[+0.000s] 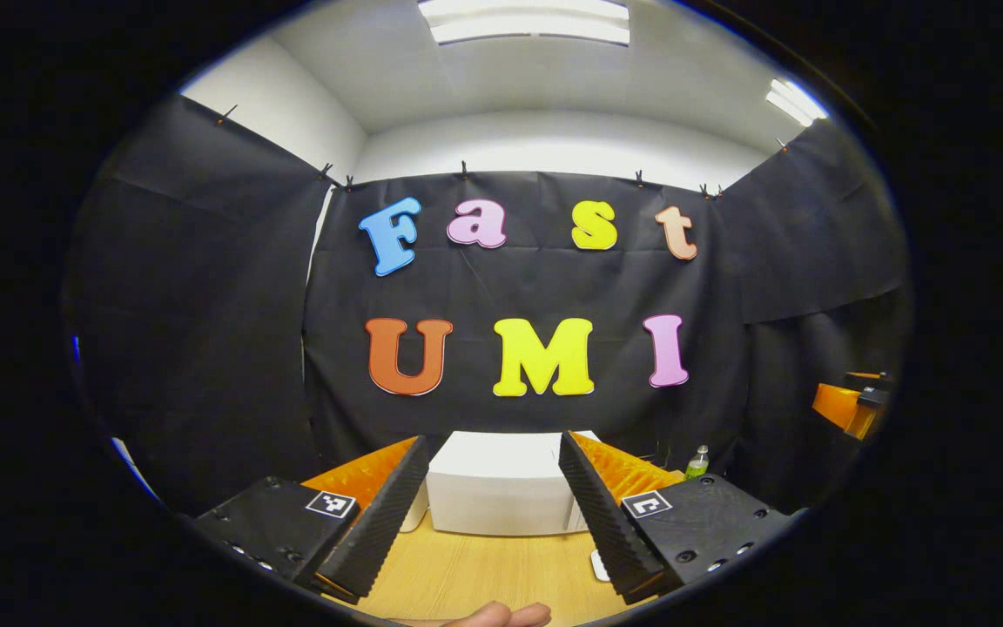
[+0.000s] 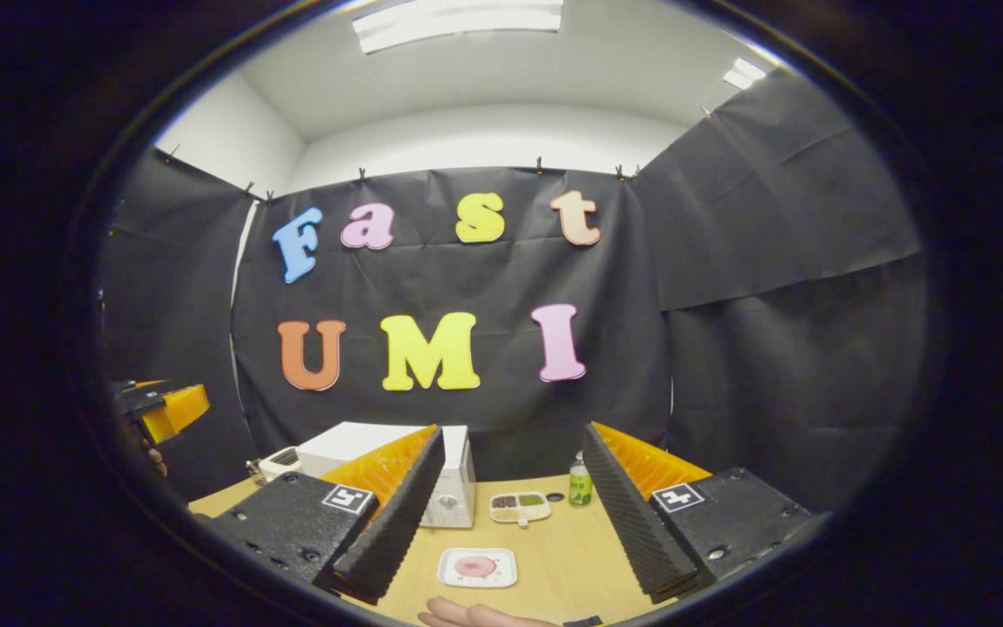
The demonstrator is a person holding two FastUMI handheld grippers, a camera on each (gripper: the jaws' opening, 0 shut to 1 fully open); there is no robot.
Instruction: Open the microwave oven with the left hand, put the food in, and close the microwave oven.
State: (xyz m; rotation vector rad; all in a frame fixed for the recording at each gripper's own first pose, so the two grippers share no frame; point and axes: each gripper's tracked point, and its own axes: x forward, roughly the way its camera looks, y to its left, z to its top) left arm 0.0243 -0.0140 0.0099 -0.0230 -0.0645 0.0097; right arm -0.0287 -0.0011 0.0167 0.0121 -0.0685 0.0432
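Note:
A white microwave [image 1: 501,488] stands on the wooden table [image 1: 475,575], straight ahead between the fingers of my left gripper [image 1: 494,453], which is open and holds nothing. In the right gripper view the microwave [image 2: 454,488] is half hidden behind one finger; its control panel faces me. A white square plate with pink food [image 2: 477,567] lies on the table in front of my right gripper [image 2: 514,440], also open and holding nothing. Both grippers hover above the table, well short of the microwave. The left gripper [image 2: 162,407] shows far left, the right gripper [image 1: 854,405] far right.
A small divided tray [image 2: 519,507] with bits of food and a green bottle [image 2: 581,484] stand right of the microwave. A small white appliance [image 2: 279,461] sits to its left. A person's hand [image 2: 467,616] rests at the table's near edge.

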